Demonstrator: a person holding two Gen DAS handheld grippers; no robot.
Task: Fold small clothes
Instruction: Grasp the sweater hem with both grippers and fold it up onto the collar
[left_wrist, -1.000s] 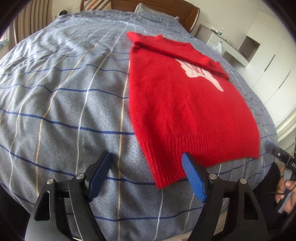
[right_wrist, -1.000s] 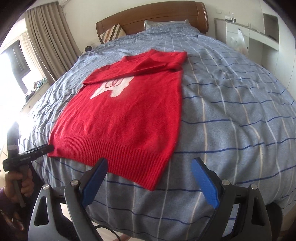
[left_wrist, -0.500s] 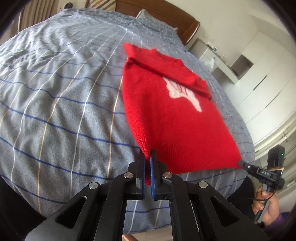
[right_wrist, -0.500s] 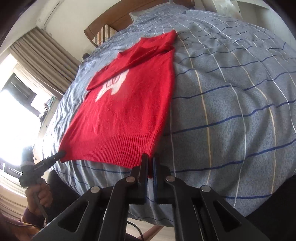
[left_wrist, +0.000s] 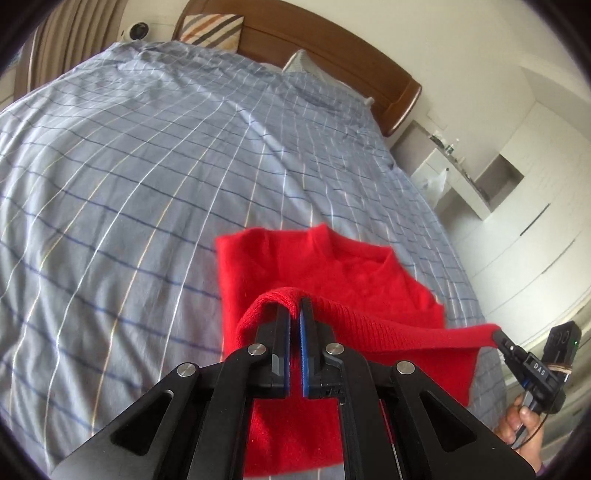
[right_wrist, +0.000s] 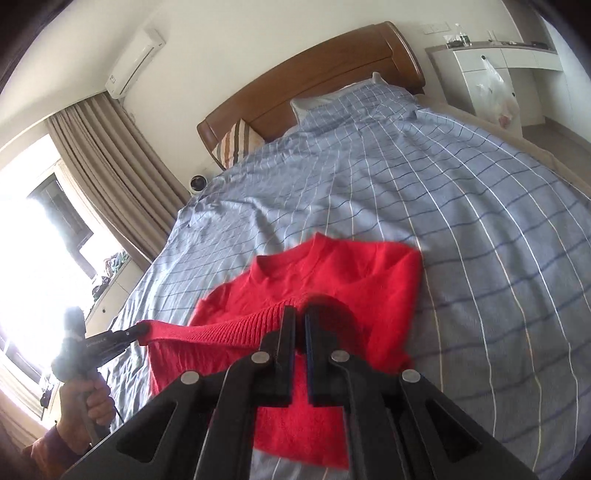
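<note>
A small red knitted sweater (left_wrist: 325, 266) lies on the blue checked bed, its collar towards the headboard. My left gripper (left_wrist: 294, 302) is shut on one corner of its ribbed hem and holds it up over the body. My right gripper (right_wrist: 300, 312) is shut on the other hem corner; it also shows in the left wrist view (left_wrist: 498, 338). The hem (left_wrist: 399, 328) hangs stretched between the two grippers, above the sweater (right_wrist: 354, 273). The left gripper shows in the right wrist view (right_wrist: 136, 330). The white chest motif is hidden under the raised lower part.
The bed (left_wrist: 155, 155) spreads wide to the left and far side, with a wooden headboard (left_wrist: 332, 55) and a striped pillow (left_wrist: 210, 31). White cabinets (left_wrist: 517, 206) stand to the right. Curtains and a bright window (right_wrist: 44, 229) are on the left of the right wrist view.
Both grippers, open a second ago, closed on the hem corners and have lifted them up and forward towards the collar. The lower half of the sweater now arches over the upper half.
</note>
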